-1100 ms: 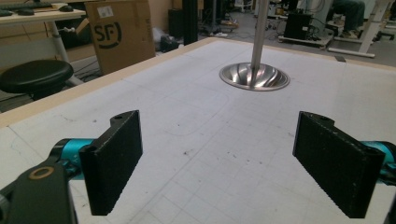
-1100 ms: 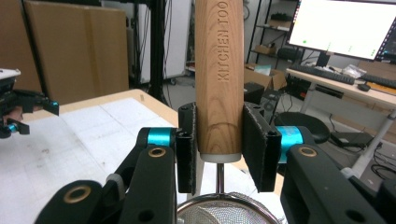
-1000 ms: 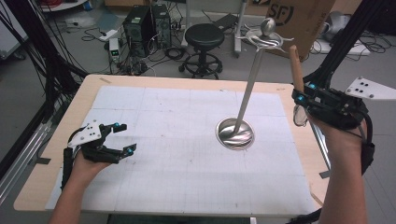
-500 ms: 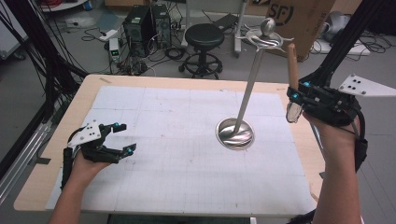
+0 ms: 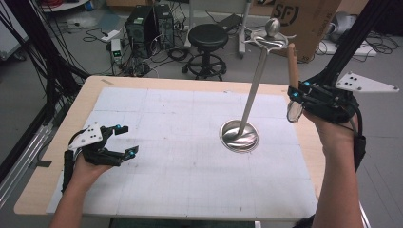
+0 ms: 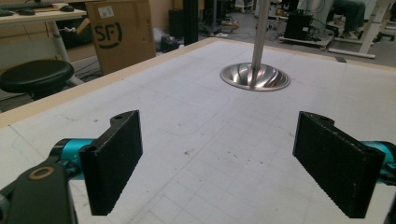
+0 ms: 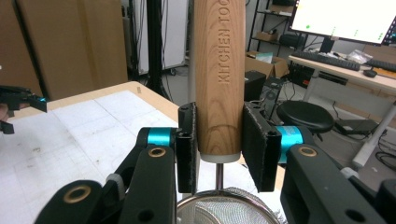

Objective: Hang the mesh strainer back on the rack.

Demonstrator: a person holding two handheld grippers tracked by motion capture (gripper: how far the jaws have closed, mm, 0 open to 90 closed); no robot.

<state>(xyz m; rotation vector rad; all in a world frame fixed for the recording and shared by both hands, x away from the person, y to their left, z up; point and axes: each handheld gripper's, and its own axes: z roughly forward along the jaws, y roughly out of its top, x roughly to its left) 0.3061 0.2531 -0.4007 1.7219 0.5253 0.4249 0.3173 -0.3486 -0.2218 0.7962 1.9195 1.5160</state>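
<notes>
A metal stand rises from a round dished base [image 5: 239,136] [image 6: 254,77] right of the table's middle; its slanting pole [image 5: 254,85] ends in hooks and a ball [image 5: 272,38]. My right gripper [image 5: 293,93] [image 7: 218,145] hovers just right of the pole, above the table's right edge, shut on the lower end of a strainer's wooden handle [image 5: 291,66] [image 7: 219,70]. The handle stands upright and the mesh bowl [image 5: 294,112] [image 7: 224,208] hangs below the jaws. My left gripper [image 5: 129,139] [image 6: 224,163] rests low at the table's left, open, nothing between its pads, aimed towards the stand.
A white gridded mat [image 5: 180,142] covers the wooden table [image 5: 47,175]. Past the far edge, on the floor, stand a black stool [image 5: 207,40], computer towers [image 5: 149,21] and a cardboard box [image 5: 304,19]. A black frame post [image 5: 356,33] rises behind my right hand.
My right gripper has moved slightly left and up with the strainer, nearer the stand's top. The left gripper has kept still.
</notes>
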